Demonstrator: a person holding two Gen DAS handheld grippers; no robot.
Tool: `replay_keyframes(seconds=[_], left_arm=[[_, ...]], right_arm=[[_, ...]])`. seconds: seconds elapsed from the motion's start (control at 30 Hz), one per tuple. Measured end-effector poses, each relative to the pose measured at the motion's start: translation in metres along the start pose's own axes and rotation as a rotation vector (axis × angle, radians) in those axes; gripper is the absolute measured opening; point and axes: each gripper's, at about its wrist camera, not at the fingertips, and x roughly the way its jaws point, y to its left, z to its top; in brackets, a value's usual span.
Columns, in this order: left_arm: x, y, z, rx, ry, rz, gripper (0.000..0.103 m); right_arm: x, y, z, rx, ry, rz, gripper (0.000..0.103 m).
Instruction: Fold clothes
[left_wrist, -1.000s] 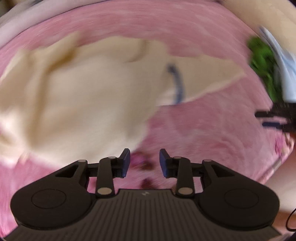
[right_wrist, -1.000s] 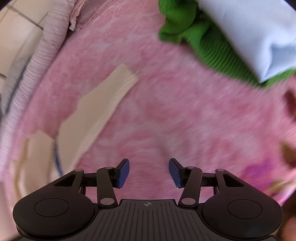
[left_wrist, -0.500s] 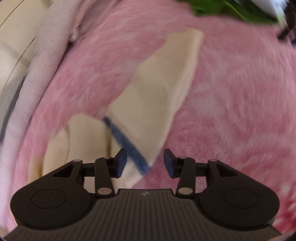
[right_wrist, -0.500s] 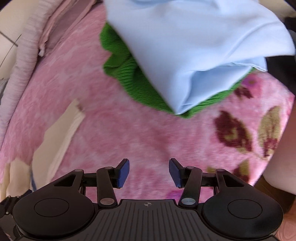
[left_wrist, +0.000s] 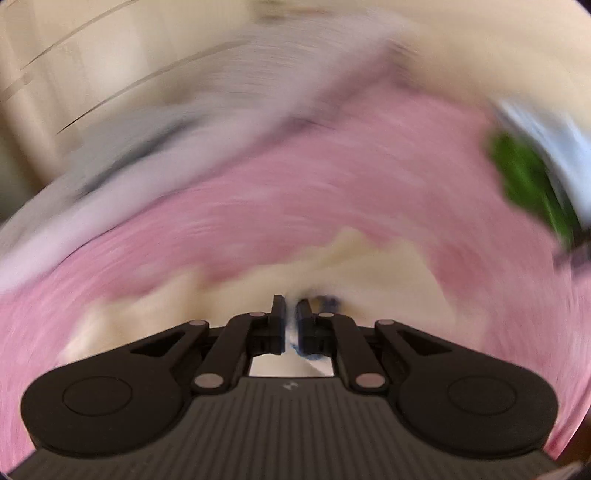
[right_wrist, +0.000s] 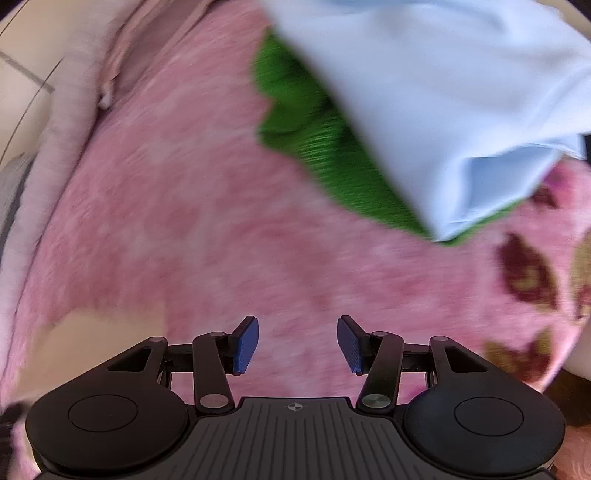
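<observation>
two grippers work over a pink blanket (right_wrist: 229, 229). the left gripper (left_wrist: 291, 321) has its fingers pinched nearly together on the cream cloth (left_wrist: 354, 258), with a bit of the cloth's blue trim (left_wrist: 328, 301) showing between and just right of the tips. the left view is heavily blurred, so the cloth's shape is hard to read; it lies spread on the blanket right in front of and under that gripper. the right gripper (right_wrist: 297, 343) hangs over bare blanket with its blue pads (right_wrist: 246, 343) wide apart, holding nothing. a corner of the cream cloth (right_wrist: 99, 339) shows at its lower left, just beside the left finger. ahead and to the right, a light blue cloth (right_wrist: 454, 99) lies on top of a green knit (right_wrist: 317, 144), well apart from the fingers. dark red and olive flowers (right_wrist: 528, 273) mark the blanket at far right.
</observation>
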Motion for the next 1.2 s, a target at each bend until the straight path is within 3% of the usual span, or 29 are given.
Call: replay_keyframes(seconds=[0.07, 0.17, 0.33, 0.43, 0.47, 0.57, 0.67, 0.77, 0.83, 0.9, 1.1, 1.2], left_arm=[[-0.037, 0.069, -0.004, -0.159, 0.015, 0.144, 0.006], [-0.087, 0.162, -0.025, -0.331, 0.045, 0.430, 0.006], [-0.127, 0.285, -0.081, -0.536, 0.119, 0.773, 0.006], [-0.121, 0.342, -0.129, -0.634, 0.244, 0.911, 0.008], [-0.119, 0.355, -0.149, -0.672, 0.296, 0.926, 0.009], [-0.110, 0.359, -0.195, -0.808, 0.346, 0.827, 0.013], [-0.092, 0.345, -0.229, -0.923, 0.384, 0.635, 0.024], [-0.079, 0.329, -0.258, -1.090, 0.379, 0.412, 0.025], [-0.064, 0.322, -0.270, -1.179, 0.390, 0.280, 0.025], [-0.052, 0.313, -0.276, -1.216, 0.416, 0.188, 0.025], [-0.030, 0.312, -0.290, -1.325, 0.391, 0.031, 0.028], [-0.022, 0.307, -0.299, -1.401, 0.360, 0.000, 0.028]], right_arm=[[0.002, 0.027, -0.004, -0.042, 0.022, 0.036, 0.052], [0.004, 0.070, -0.010, -0.108, 0.055, 0.091, 0.052], [0.006, 0.142, -0.024, -0.233, 0.106, 0.177, 0.052], [0.011, 0.181, -0.043, -0.320, 0.141, 0.212, 0.052], [0.013, 0.191, -0.051, -0.345, 0.158, 0.215, 0.052], [0.023, 0.216, -0.077, -0.414, 0.207, 0.211, 0.052], [0.034, 0.230, -0.107, -0.446, 0.256, 0.169, 0.052], [0.049, 0.239, -0.139, -0.413, 0.307, 0.146, 0.052], [0.058, 0.245, -0.157, -0.354, 0.335, 0.185, 0.066], [0.069, 0.255, -0.174, -0.298, 0.356, 0.226, 0.073], [0.108, 0.295, -0.220, -0.243, 0.385, 0.287, 0.073], [0.131, 0.303, -0.240, -0.148, 0.419, 0.332, 0.073]])
